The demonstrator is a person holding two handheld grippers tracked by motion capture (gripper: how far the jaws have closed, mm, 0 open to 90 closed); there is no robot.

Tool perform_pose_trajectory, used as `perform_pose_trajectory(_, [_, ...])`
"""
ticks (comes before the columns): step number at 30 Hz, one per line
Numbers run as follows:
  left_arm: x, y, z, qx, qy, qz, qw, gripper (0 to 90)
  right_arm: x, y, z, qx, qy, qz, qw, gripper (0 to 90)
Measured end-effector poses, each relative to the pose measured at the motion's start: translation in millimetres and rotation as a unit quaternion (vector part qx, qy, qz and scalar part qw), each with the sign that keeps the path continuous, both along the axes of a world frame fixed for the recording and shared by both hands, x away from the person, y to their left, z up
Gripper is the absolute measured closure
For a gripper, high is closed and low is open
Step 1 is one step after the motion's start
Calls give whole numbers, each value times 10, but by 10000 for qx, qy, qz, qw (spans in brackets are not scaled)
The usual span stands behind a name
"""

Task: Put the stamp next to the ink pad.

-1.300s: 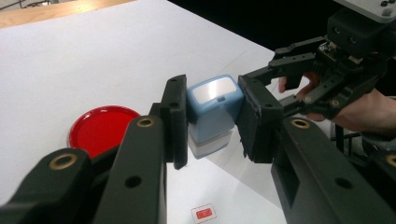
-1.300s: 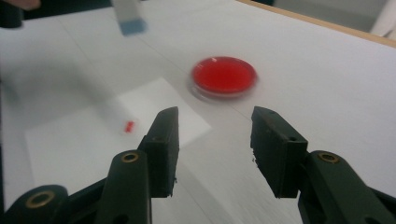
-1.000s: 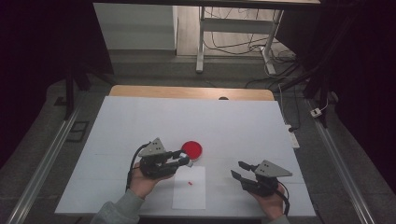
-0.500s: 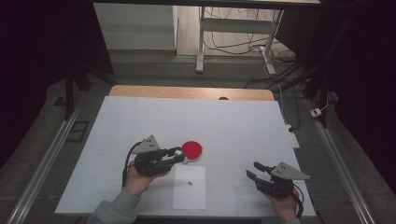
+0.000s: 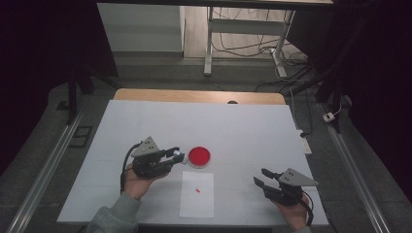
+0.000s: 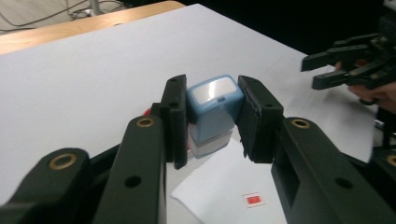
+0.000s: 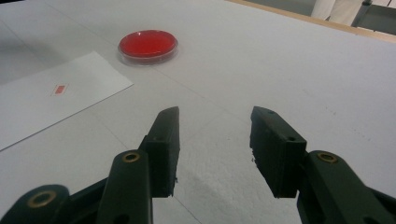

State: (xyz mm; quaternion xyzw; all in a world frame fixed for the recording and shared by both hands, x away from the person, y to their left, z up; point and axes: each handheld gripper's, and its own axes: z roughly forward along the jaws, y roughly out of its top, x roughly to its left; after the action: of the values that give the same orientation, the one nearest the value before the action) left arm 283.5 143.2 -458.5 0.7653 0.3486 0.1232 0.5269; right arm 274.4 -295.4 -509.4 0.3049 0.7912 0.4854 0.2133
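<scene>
Currently: left gripper (image 6: 212, 119) clamped on blue-and-white stamp (image 6: 212, 112), held above table (image 5: 243, 126) between red ink pad (image 5: 199, 156) and white paper (image 5: 196, 194), just left of the pad. Paper nearer the person, already bearing small red mark (image 5: 197, 190). Right gripper (image 7: 214, 149) wide, empty, well apart. Stamp face hidden underneath.

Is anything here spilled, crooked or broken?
Nothing stands out. The red ink pad sits flat on the table, the white sheet lies flat with one small red stamp mark, and the left tool holds the blue stamp squarely. The right tool is open.
</scene>
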Motion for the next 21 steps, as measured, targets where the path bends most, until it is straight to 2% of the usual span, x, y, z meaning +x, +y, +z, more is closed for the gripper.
perform_pose_trajectory(15, [127, 134, -91, 336, 13, 414, 9986, 653, 17, 11, -25, -52, 60, -4, 10000, 519])
perform_pose_trajectory(21, [221, 145, -205, 644, 90, 600, 9961, 653, 22, 21, -33, -88, 77, -19, 9999, 517])
